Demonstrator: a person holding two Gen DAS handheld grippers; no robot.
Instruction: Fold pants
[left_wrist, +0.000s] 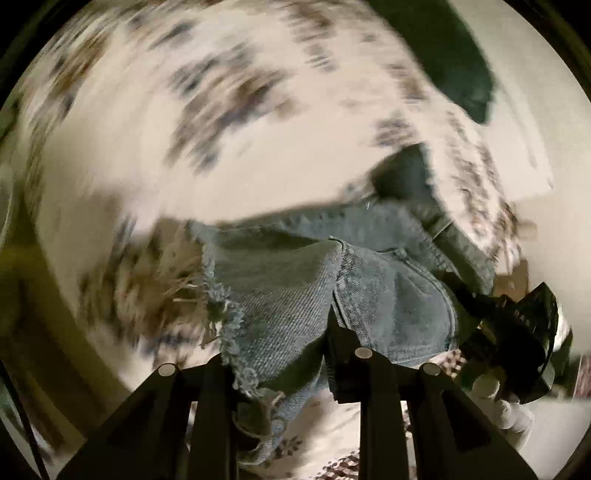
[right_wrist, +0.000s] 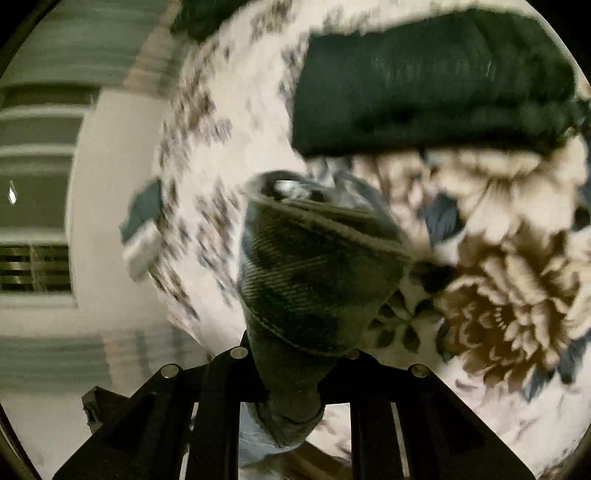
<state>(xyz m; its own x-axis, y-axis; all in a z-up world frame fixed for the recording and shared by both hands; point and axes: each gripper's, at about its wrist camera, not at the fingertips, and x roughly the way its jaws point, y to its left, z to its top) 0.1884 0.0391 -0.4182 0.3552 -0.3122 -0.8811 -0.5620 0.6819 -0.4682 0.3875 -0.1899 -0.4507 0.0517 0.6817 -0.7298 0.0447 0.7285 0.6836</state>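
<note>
Left tongs (left_wrist: 284, 373): matte black, two flat angular fingers (left_wrist: 212, 413) ribbed by raised struts that taper forward.
Left fasteners: round silver pin heads (left_wrist: 167, 369) capping the strut tips, three in view.
Right tongs (right_wrist: 295, 369): same matte black build, paired fingers (right_wrist: 218, 410) with slotted gaps between the struts.
Right fasteners: round silver pin heads (right_wrist: 170, 370), four in view, one partly hidden.
Right tongs seen from the left camera (left_wrist: 517, 332): black angular housing, blurred.
</note>
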